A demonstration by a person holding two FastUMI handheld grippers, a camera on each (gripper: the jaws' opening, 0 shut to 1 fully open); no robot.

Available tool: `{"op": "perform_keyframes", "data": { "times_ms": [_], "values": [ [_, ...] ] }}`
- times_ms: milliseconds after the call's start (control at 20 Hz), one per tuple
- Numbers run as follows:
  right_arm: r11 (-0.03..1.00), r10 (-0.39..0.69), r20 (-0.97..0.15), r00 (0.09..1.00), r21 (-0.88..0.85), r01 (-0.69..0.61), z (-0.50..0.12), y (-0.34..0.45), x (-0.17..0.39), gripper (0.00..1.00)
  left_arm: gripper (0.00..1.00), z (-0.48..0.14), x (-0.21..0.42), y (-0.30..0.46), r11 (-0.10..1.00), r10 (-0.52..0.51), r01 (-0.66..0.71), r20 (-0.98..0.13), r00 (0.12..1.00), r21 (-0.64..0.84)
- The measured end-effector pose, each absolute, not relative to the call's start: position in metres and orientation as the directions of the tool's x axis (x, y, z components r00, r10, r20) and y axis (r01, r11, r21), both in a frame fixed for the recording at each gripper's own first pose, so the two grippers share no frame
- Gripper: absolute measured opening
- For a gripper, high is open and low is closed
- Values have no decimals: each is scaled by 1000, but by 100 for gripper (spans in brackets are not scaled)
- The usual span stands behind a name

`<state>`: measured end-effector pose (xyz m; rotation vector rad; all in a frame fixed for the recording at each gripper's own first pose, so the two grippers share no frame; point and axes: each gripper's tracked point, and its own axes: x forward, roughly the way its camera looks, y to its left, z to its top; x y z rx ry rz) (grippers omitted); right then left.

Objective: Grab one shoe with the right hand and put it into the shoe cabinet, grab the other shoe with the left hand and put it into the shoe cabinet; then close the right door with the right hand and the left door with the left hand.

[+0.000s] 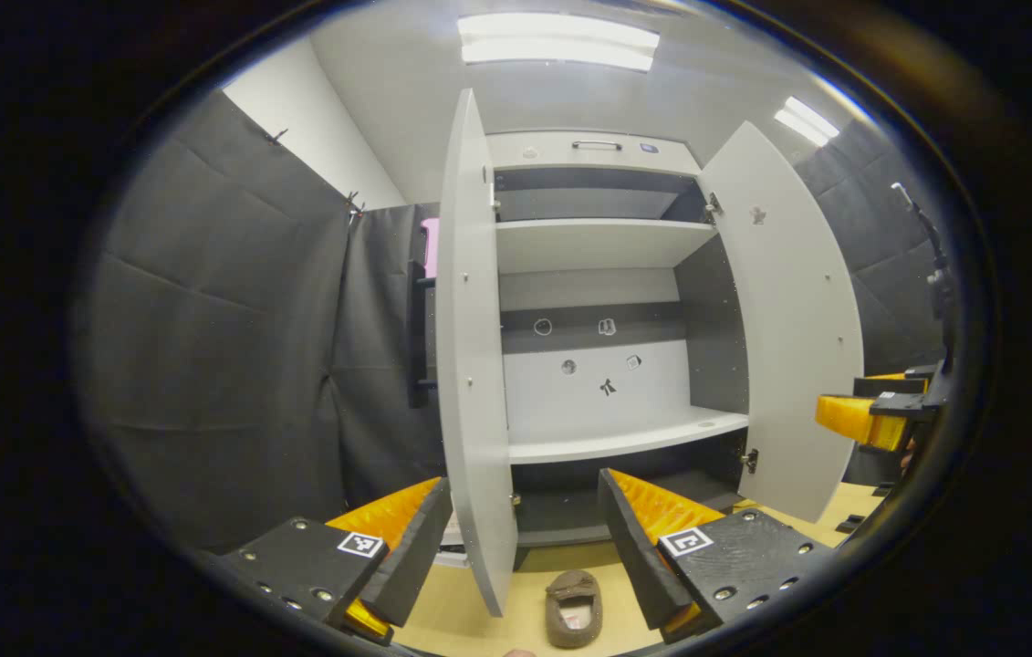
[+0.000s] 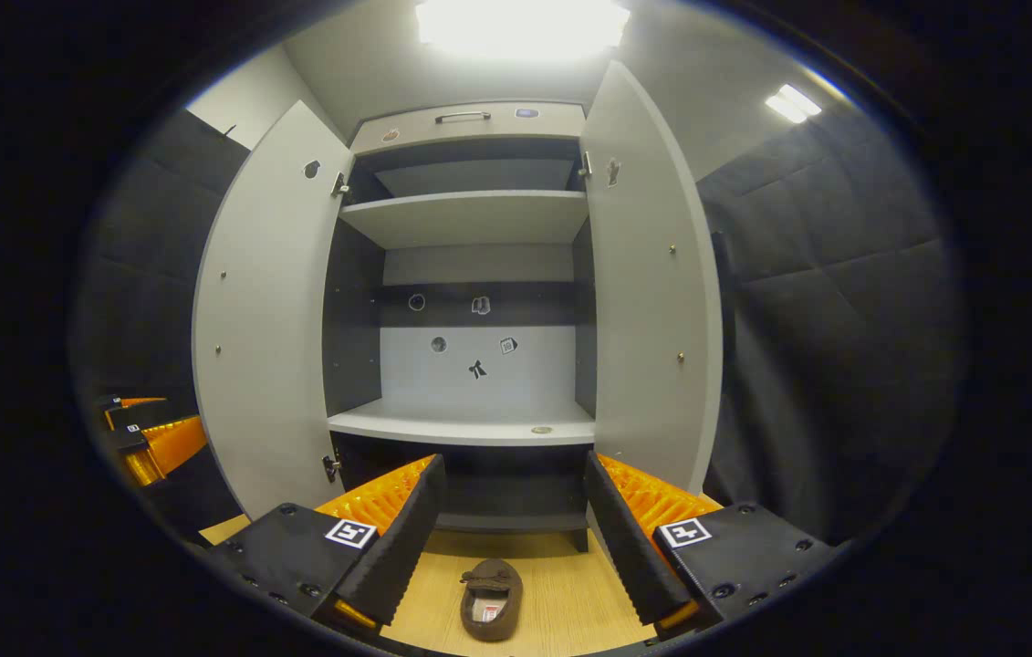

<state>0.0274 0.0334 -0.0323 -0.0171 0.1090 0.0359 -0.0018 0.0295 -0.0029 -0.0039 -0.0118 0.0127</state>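
Left gripper view: my left gripper (image 1: 516,547) has its jaws wide open and empty, straddling the edge of the flat grey left door (image 1: 472,365), with one soft brown slipper-like shoe (image 1: 574,609) on the wood-grain floor (image 1: 461,611) below. Right gripper view: my right gripper (image 2: 511,529), jaws also spread and empty, faces the boxy grey shoe cabinet (image 2: 470,228); both doors stand open, right door (image 2: 652,301), two smooth shelves are bare, and one shoe (image 2: 491,599) lies between the jaws on the floor.
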Motion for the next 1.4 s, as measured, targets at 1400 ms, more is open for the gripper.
{"op": "perform_keyframes", "data": {
  "times_ms": [1400],
  "values": [
    [967,179,-733,657,9,-254,-321,89,79,97,93,-22,-16,99,970,236,-234,-34,971,59]
  ]
}}
